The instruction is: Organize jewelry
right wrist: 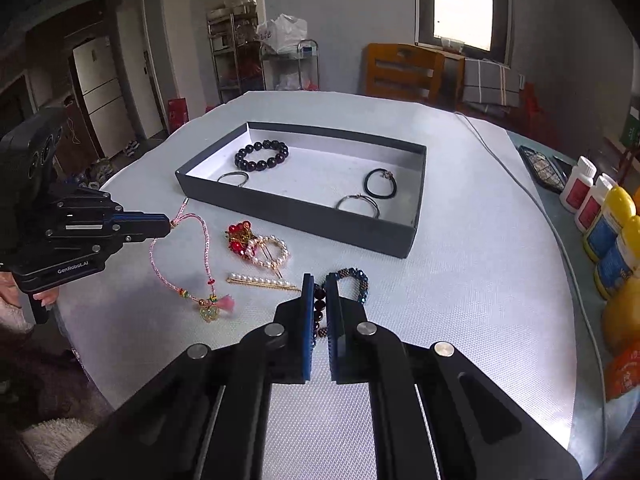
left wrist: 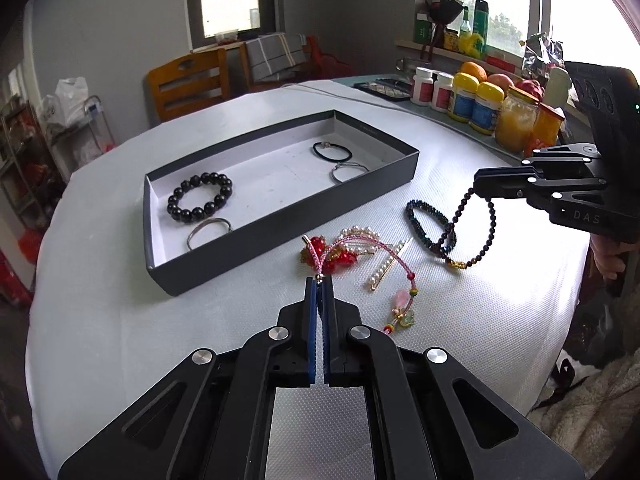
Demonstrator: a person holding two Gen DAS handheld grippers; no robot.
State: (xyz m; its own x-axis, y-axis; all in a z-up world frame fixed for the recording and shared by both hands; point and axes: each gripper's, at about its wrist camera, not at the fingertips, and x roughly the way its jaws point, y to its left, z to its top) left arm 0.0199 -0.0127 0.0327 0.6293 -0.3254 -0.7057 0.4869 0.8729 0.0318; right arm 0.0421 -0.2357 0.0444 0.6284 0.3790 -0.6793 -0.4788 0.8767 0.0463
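Note:
My left gripper [left wrist: 320, 280] is shut on one end of a pink cord necklace [left wrist: 376, 249]. The cord arches up off the cloth, and its charm end [left wrist: 404, 300] trails low. My right gripper [right wrist: 320, 280] is shut on a dark purple bead bracelet [left wrist: 490, 228], which hangs from the tips with its gold charm close to the cloth. A blue bead bracelet [right wrist: 356, 276] lies just beyond it. A red bead piece [right wrist: 240, 240], a pearl bracelet [right wrist: 274, 254] and a pearl hair clip [right wrist: 260, 281] lie between the grippers. The dark tray [left wrist: 288, 236] holds a black bead bracelet [left wrist: 200, 196], two silver rings and a black hair tie [left wrist: 332, 151].
The round table [left wrist: 120, 320] has a white textured cloth. Bottles and jars [left wrist: 480, 108] crowd its far right edge under the window, and a grey cable [right wrist: 520, 188] runs across the cloth. A wooden chair [left wrist: 188, 80] stands behind the table.

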